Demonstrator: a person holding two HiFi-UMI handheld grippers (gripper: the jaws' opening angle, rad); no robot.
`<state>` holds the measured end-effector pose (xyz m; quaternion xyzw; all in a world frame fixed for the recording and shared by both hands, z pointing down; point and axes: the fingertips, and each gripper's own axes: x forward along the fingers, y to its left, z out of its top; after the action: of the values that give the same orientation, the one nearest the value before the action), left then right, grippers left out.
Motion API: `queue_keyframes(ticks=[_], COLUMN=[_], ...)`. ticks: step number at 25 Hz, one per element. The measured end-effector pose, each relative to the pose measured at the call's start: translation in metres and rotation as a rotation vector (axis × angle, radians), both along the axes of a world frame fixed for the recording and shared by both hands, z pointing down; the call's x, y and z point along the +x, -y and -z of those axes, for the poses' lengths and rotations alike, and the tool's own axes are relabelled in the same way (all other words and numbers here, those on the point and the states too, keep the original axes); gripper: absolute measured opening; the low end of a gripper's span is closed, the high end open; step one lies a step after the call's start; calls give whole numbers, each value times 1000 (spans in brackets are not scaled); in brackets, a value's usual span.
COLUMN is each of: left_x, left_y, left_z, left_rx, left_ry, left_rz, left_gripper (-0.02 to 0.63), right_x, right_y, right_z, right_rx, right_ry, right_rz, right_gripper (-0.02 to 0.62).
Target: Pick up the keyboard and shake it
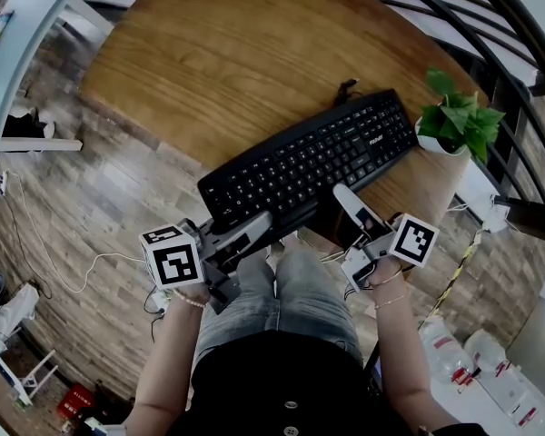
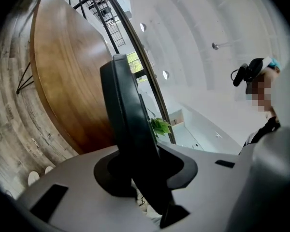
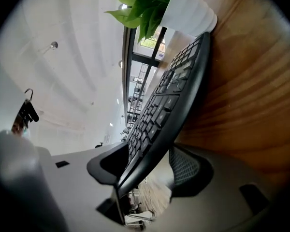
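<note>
A black keyboard (image 1: 318, 157) lies slantwise over the near edge of the round wooden table (image 1: 209, 53), its cable (image 1: 346, 87) running off its far side. My left gripper (image 1: 259, 223) is shut on the keyboard's near left edge. In the left gripper view the keyboard (image 2: 123, 110) stands edge-on between the jaws of that gripper (image 2: 142, 170). My right gripper (image 1: 345, 198) clamps the near edge further right. In the right gripper view the keyboard (image 3: 169, 105) runs, keys to the left, between the pads of that gripper (image 3: 147, 168).
A potted green plant (image 1: 454, 121) in a white pot stands on the table just past the keyboard's right end. A dark metal railing (image 1: 490, 25) curves round the far right. The person's legs (image 1: 291, 289) are below the keyboard. White boxes (image 1: 472, 361) lie on the wood floor.
</note>
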<state>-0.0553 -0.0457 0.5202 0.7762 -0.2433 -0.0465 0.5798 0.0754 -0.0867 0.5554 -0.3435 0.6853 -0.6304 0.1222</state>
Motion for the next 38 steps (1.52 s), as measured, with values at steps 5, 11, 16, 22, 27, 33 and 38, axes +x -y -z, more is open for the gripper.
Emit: queue_keyframes(ticks=[5,11,16,22,27,33,38], left_x=[-5,-11,-11,-9,-7,-6,-6], left_y=[-5,-11,-14,-14,-13,-11,-7], left_z=[-26,-54,-64,-83,-89,-98,-105], left_rx=[-48,-91,-119,-167,-186,-129,-135], left_ry=[24,16,-2,-19,-31,54,81], left_rz=[10,7,-8,-27,-31,-66,-42], left_gripper=[109,109,109,110,126,198,232], right_x=[2,6,-1,-11,-15,-20,-21], right_y=[-23,-29,-24,-22,-21,-17,-15], right_z=[-1,8,12,16,18,18,19], right_rx=[-11,55,74,101,103,106,111], right_ry=[-89,-119,-73,-56,-46,-49,-34], right_rz=[37,-23,-41,-38,-30,-12,-29], right_gripper=[244,242,242,242,242,242,242])
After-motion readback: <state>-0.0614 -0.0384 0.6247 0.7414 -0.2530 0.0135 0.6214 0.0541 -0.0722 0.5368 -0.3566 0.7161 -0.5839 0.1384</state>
